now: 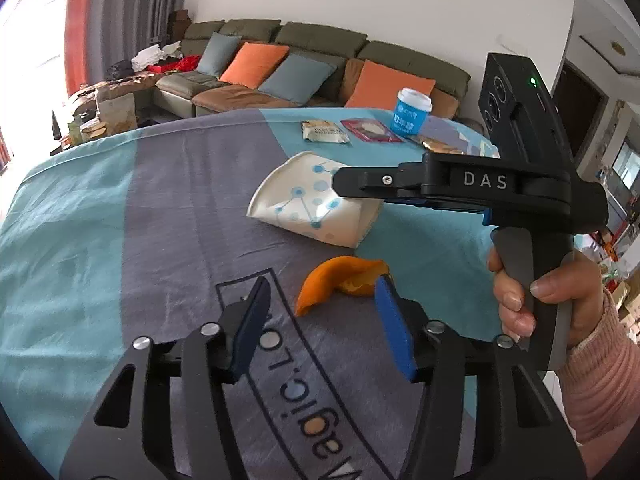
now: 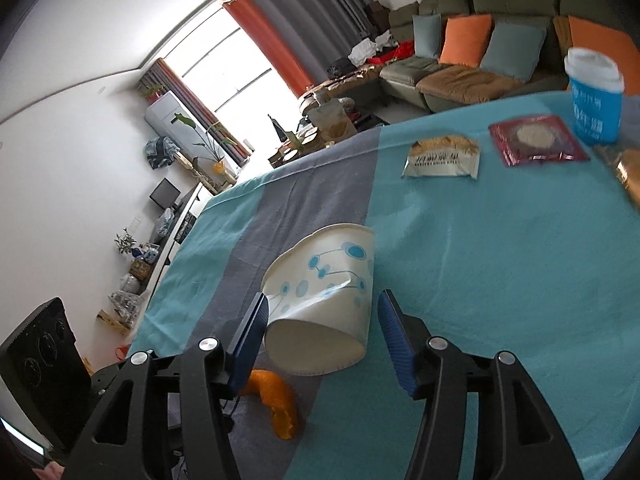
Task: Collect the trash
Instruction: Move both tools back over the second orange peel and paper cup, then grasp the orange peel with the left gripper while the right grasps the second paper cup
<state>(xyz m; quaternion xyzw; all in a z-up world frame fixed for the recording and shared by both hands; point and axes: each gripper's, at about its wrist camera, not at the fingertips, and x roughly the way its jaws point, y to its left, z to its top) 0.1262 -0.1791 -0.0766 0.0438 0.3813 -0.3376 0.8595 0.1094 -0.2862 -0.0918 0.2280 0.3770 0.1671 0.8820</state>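
Paper cup (image 2: 324,300), white with pale blue dot-and-line print, lies crumpled on its side on the tablecloth (image 1: 120,208), a soft woven fabric in teal and grey bands with printed lettering near the left camera. Cup wall is dented and creased, round rim pointing left-far, flat base toward the right gripper (image 2: 322,332). That gripper's jaws stand apart, ribbed blue pads (image 2: 394,332) on either side of the cup's base end; left pad looks right at the cup wall, right pad just off it, contact not certain. From the left wrist the same cup (image 1: 308,204) sits mid-table with the right gripper's black plastic arm over it. Orange peel (image 1: 340,282), a curled, matte, thick strip, lies on the grey band just near of the cup. Left gripper (image 1: 324,308) has jaws apart too, nothing between them; right blue pad (image 1: 394,324) sits just beside the peel's right end, touching or not I cannot tell. Right hand (image 1: 560,296) in a pink knit sleeve grips the grey handle. Far right on the cloth: upright blue cup with white lid (image 2: 596,96), flat glossy white snack wrapper (image 2: 442,156), flat red wrapper (image 2: 536,140), shiny gold wrapper (image 2: 628,172) at the edge, blurred. Olive sofa (image 1: 320,64) with orange and grey-blue cushions stands beyond the table.
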